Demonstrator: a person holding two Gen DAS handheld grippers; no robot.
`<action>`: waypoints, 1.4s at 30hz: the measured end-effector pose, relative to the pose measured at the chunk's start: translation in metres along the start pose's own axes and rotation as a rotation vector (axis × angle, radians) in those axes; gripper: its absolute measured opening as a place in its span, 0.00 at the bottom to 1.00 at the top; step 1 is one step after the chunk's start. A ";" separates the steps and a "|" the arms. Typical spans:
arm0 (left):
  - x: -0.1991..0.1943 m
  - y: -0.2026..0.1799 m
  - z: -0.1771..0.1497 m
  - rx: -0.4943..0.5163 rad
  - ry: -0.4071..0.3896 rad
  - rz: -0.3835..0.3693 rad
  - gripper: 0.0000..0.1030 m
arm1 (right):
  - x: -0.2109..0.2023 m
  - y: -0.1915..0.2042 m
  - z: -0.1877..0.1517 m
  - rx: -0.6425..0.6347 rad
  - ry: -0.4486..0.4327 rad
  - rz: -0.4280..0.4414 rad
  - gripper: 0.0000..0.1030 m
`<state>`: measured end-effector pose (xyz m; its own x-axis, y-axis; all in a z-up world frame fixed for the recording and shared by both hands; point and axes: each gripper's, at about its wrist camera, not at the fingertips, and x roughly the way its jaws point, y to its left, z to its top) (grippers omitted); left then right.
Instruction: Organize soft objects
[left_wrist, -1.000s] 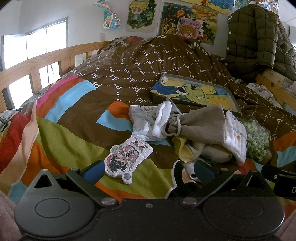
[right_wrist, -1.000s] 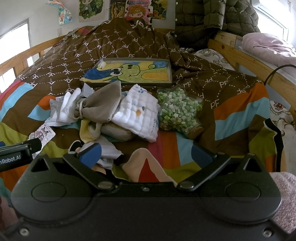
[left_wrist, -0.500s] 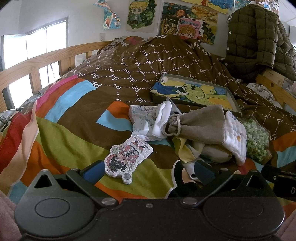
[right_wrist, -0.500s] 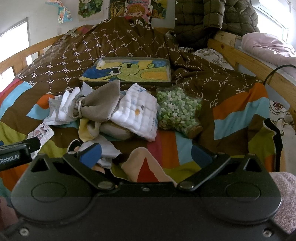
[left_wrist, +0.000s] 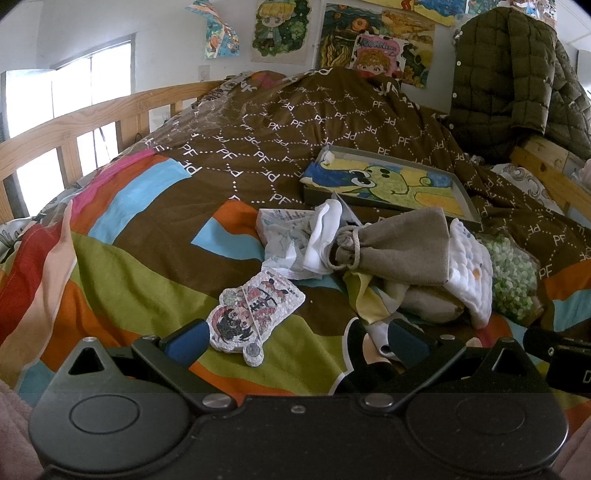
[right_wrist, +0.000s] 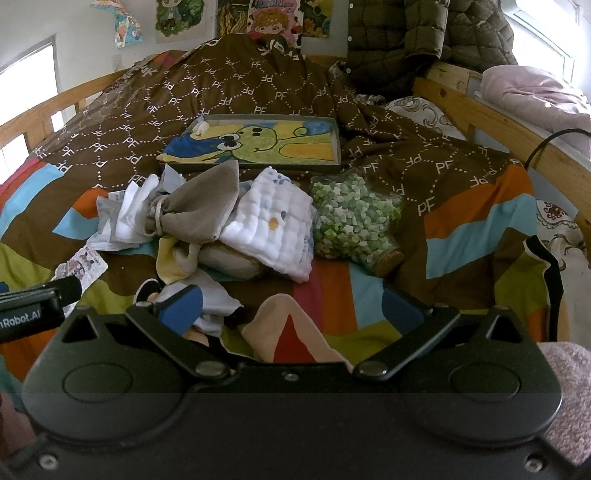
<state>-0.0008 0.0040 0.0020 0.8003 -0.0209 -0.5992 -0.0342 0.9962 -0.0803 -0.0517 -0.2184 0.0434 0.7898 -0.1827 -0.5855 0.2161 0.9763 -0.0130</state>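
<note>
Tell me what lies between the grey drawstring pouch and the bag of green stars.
A white quilted cloth lies between the grey drawstring pouch and the bag of green stars, touching both; clearest in the right wrist view.

White letters "PF" repeat inside a dotted hexagon pattern across the brown bedspread (left_wrist: 280, 133). In the right wrist view, a black device (right_wrist: 26, 314) at the left edge carries white lettering, cut off, reading "nRobot.AI". Lettering on a wall poster (left_wrist: 376, 55) is too blurred to read.
</note>
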 end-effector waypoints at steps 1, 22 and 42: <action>0.000 0.000 0.000 0.000 0.000 0.000 0.99 | 0.000 0.000 0.000 0.000 -0.001 -0.001 1.00; 0.001 0.000 -0.001 0.006 0.004 0.005 0.99 | -0.004 -0.006 0.008 0.022 -0.012 0.025 1.00; 0.008 -0.029 0.031 0.232 -0.084 0.022 0.99 | 0.007 -0.014 0.085 -0.167 -0.058 0.124 1.00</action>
<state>0.0249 -0.0227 0.0244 0.8484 -0.0011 -0.5293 0.0779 0.9894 0.1229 -0.0005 -0.2428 0.1084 0.8370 -0.0612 -0.5438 0.0207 0.9966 -0.0803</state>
